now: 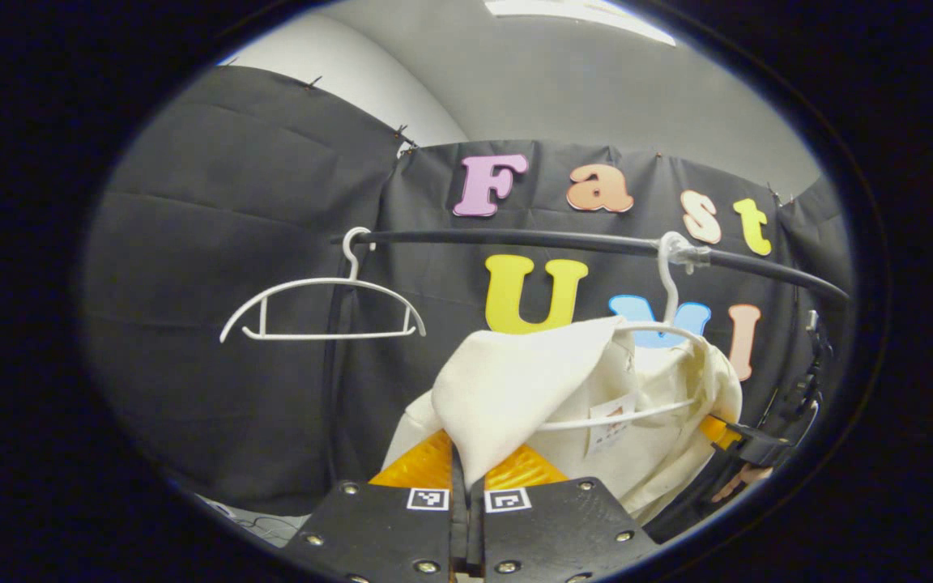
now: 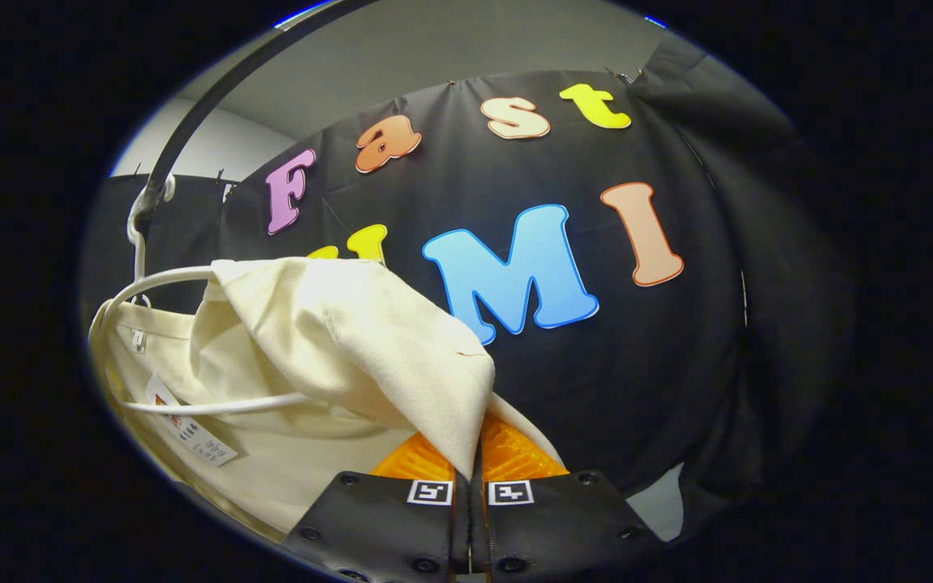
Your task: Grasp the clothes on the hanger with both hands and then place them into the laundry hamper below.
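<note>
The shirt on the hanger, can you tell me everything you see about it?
The shirt is cream, soft woven-looking cloth with a white tag inside the collar. It still hangs on a white hanger hooked over the black rail. Both shoulders are pulled up into peaks: the left gripper pinches one, the right gripper pinches the other.

- We see a white label (image 1: 614,421) inside the neck of the cream shirt (image 1: 515,397) in the left gripper view; its print is too small to read.
- In the right gripper view, a longer white tag (image 2: 191,433) lies on the same shirt, its lines of print blurred.
- Square black-and-white coded markers (image 2: 430,491) sit on the fingers; they carry no words.
</note>
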`<state>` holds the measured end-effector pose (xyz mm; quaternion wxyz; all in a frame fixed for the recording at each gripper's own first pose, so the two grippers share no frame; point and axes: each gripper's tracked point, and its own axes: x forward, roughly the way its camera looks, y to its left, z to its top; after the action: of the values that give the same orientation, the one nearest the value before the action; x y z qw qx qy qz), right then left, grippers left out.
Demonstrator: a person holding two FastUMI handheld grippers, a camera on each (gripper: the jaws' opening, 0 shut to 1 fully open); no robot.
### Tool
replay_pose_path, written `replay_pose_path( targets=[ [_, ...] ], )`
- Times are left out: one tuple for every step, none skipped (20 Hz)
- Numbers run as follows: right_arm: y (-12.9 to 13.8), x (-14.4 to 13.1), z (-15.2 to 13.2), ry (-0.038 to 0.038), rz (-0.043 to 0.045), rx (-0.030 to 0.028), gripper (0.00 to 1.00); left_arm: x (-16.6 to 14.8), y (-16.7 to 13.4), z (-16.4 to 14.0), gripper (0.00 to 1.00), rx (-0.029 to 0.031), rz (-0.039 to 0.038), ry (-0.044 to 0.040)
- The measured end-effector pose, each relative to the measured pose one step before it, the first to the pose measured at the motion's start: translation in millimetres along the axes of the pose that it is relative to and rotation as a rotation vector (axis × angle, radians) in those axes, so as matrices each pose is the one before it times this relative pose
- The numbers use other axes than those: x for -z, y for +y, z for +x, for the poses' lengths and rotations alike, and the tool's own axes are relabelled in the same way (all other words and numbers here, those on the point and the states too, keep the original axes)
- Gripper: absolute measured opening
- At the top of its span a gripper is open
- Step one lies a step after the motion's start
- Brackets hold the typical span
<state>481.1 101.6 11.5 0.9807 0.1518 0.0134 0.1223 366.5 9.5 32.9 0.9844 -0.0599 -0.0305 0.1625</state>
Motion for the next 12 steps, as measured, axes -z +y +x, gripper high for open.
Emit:
replay_pose_path(
  targets=[
    [-2.03,-5.75,1.47,-0.01009,0.00964,0.00677,0.02,-4.42,2.51,1.66,0.01,-0.00362,-0.00571,-0.00703],
    [-2.36,-3.05,2.26,-0.01155,0.00399,0.0093,0.02,-2.16,1.8,1.75,0.01,-0.0045,-0.00482,-0.00284],
    [-2.65,-2.6,0.88,-0.00664,0.00182,0.00702,0.02,-2.72,0.61,0.72,0.01,-0.0027,-0.00889,-0.00273],
    [-1.2,-2.6,0.95,-0.00671,0.00381,0.00481,0.02,-2.05,-0.01,0.72,0.01,-0.00039,-0.01202,-0.0058],
    [-0.23,-4.21,1.36,-0.0076,0.00382,0.00406,0.02,-6.15,-0.7,-2.34,0.01,0.00454,-0.00712,-0.00904],
    [-1.39,-3.29,1.55,-0.00506,0.00232,0.00442,0.02,-5.42,-0.83,-3.64,0.01,0.00703,-0.00448,-0.00163],
    [-2.78,-3.44,1.54,-0.00945,0.00318,0.00521,0.02,-2.87,0.93,-2.05,0.02,0.00898,-0.0089,-0.0004],
    [-1.19,-3.48,1.16,-0.00584,0.00412,0.00382,0.02,-3.4,1.43,-2.41,0.02,0.00899,-0.01912,0.00092],
    [-2.36,-1.93,2.48,-0.00182,0.00481,0.00212,0.02,-3.74,0.77,-1.22,0.02,0.01397,-0.03142,0.00437],
    [-1.86,-1.09,2.61,0.00207,0.00467,0.00168,0.02,-1.59,0.69,-0.92,0.02,0.02301,-0.03999,0.00899],
    [-1.46,-1.96,1.16,-0.00068,0.00321,0.00083,0.02,-3.47,0.95,-1.24,0.01,0.01493,-0.02682,0.00271],
    [-1.12,-1.92,-0.06,-0.00219,0.00194,-0.0025,0.02,-1.21,2.64,0.72,0.02,0.01497,-0.00641,0.01791]
  ],
)
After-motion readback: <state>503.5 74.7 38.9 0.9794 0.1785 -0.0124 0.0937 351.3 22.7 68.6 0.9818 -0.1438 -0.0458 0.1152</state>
